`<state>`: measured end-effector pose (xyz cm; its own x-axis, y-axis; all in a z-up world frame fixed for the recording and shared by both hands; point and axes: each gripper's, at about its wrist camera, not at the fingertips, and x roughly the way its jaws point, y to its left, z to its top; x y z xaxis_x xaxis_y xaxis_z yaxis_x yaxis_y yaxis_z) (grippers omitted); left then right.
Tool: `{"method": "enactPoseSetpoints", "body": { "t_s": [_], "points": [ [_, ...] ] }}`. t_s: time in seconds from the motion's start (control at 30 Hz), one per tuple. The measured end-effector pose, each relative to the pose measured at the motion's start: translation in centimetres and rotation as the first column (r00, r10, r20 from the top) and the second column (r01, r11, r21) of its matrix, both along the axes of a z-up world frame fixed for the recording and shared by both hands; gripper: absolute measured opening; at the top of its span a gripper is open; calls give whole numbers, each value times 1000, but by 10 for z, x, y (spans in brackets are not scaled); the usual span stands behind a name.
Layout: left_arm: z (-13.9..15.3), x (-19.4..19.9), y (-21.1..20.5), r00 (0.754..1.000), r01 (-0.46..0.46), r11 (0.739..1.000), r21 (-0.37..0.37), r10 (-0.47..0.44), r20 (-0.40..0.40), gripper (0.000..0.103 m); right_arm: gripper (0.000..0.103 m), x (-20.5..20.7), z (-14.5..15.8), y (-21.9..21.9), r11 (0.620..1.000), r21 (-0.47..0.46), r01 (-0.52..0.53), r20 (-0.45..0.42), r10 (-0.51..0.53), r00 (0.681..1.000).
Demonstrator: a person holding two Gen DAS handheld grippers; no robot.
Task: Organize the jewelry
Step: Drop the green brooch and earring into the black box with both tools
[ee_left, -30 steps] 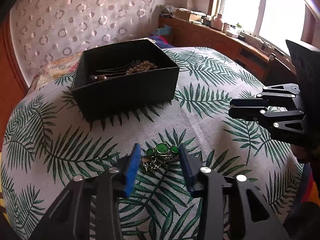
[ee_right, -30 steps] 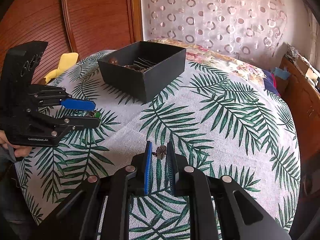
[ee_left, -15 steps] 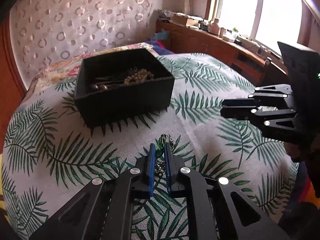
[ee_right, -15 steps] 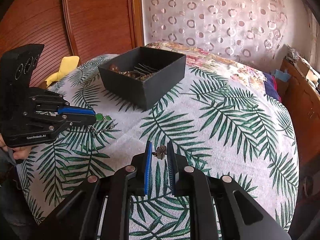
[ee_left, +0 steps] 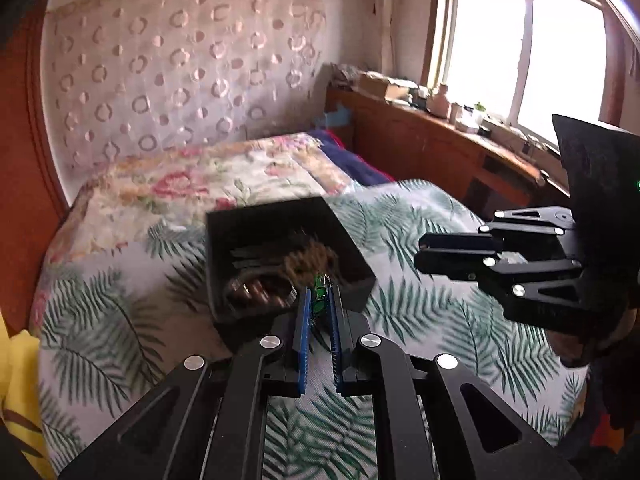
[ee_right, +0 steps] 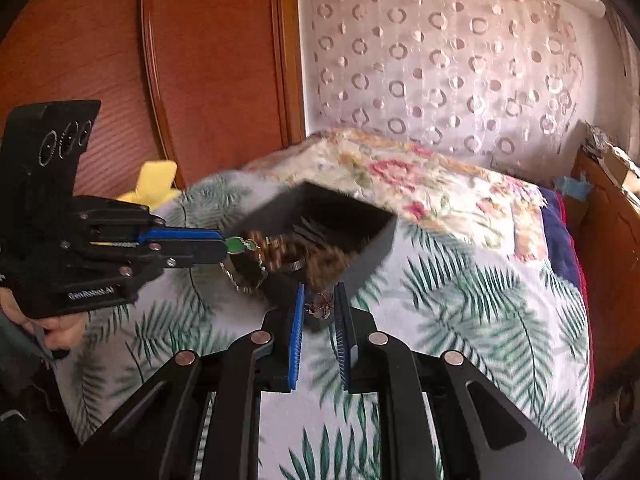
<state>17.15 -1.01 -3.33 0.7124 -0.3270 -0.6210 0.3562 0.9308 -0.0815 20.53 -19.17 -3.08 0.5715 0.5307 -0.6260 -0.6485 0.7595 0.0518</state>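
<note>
Both tools loaded at black box (ee_right: pixel 360 240).
Left tool (ee_left: pixel 319 300) clamps green-stone chain (ee_right: pixel 240 245); right tool (ee_right: pixel 319 306) pinches small dark trinket (ee_right: pixel 319 306), pads narrowly parted.

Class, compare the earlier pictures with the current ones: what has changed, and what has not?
The left gripper closed on the green-stone bracelet, lifted it off the bedspread and carried it to the black box. The right gripper rose too, still clamping its small ornament. The box stayed put.
</note>
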Motion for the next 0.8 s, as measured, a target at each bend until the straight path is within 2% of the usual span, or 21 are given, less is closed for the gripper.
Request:
{"method": "enactPoseSetpoints", "body": {
  "t_s": [0.2,0.4,0.7,0.77,0.8],
  "points": [
    [17,20,10,999,-40,999,-13,41,34,8,17,22,9,22,1000,12,-22,11,22,1000],
    [27,37,13,997,-60,998,-14,61,56,8,17,40,-4,36,999,-11,-31,-7,31,999],
    [11,65,14,996,-92,996,8,92,15,8,18,55,-25,43,1000,-19,-19,-47,18,999],
    [6,69,15,995,-101,995,13,101,-3,8,29,58,-28,43,1000,-17,-11,-52,10,999],
    [4,70,16,994,-109,994,18,109,-6,8,40,58,-28,43,1000,-15,-3,-52,3,999]
  ]
}}
